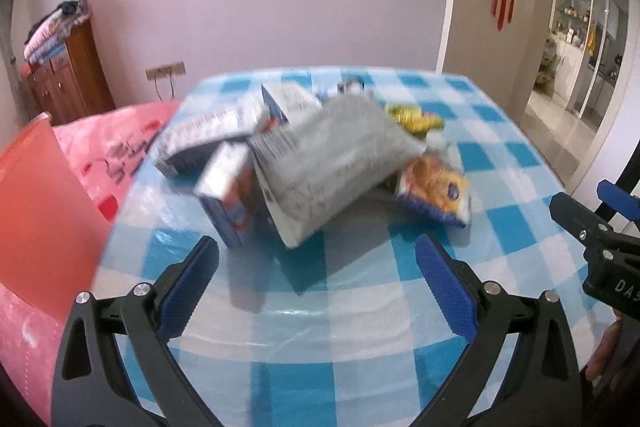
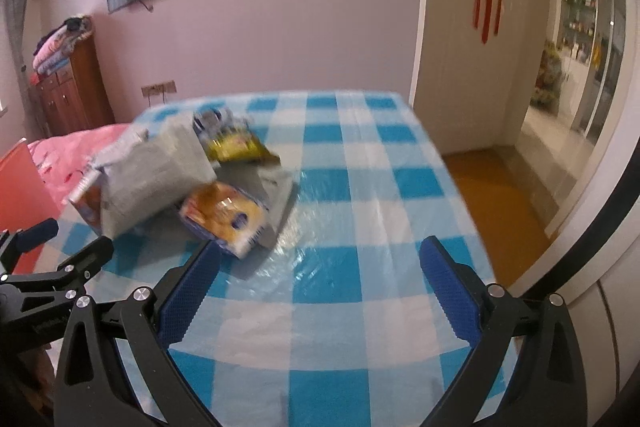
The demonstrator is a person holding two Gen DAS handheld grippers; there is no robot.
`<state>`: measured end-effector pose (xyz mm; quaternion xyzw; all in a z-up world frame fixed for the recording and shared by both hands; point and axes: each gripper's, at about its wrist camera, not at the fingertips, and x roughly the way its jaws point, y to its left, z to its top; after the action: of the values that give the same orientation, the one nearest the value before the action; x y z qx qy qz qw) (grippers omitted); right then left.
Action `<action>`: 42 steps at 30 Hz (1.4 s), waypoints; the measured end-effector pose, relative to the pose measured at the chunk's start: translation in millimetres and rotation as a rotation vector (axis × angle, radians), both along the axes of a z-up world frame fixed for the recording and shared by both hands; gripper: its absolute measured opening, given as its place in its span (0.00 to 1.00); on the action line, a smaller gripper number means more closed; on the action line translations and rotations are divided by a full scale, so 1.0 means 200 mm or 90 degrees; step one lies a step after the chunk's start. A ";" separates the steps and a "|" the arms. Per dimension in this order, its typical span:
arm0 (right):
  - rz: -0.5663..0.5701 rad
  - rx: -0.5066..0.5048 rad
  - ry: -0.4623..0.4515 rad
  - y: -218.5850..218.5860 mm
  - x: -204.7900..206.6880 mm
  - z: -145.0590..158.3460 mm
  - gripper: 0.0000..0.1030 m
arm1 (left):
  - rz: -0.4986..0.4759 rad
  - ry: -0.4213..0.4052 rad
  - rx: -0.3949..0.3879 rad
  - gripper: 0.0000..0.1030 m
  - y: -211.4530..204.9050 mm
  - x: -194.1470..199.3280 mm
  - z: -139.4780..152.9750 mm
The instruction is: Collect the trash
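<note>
Hovering above the blue-and-white checked bench, the left gripper and the right gripper both have their blue-padded jaws spread wide with nothing between them. Just beyond the left gripper sits the trash pile, a blurred grey plastic mailing bag draped over white-and-blue cartons. An orange-and-yellow snack packet lies against that bag on the side nearer the right gripper, and a yellow wrapper lies behind it.

trash pile blurred, labels perhaps unreadable — smeared
</note>
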<state>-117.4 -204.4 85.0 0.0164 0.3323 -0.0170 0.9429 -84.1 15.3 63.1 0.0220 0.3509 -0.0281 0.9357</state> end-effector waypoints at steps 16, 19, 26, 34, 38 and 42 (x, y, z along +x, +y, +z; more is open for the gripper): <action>-0.001 -0.016 -0.089 0.07 -0.15 0.25 0.96 | -0.011 -0.101 -0.004 0.96 0.11 -0.18 0.28; -0.001 -0.024 -0.097 0.08 -0.15 0.27 0.96 | -0.009 -0.105 -0.010 0.96 0.13 -0.19 0.30; -0.006 -0.029 -0.116 0.08 -0.18 0.29 0.96 | -0.005 -0.108 -0.014 0.96 0.15 -0.19 0.32; -0.016 -0.034 -0.127 0.07 -0.19 0.30 0.96 | -0.004 -0.115 -0.014 0.96 0.16 -0.20 0.33; -0.015 -0.037 -0.128 0.07 -0.19 0.30 0.96 | -0.006 -0.113 -0.015 0.96 0.16 -0.20 0.33; -0.014 -0.041 -0.124 0.08 -0.18 0.28 0.96 | -0.010 -0.112 -0.014 0.96 0.16 -0.19 0.33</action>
<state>-154.1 -188.9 141.4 -0.0086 0.2382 -0.0363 0.9705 -123.1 47.1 130.0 0.0172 0.2670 -0.0375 0.9628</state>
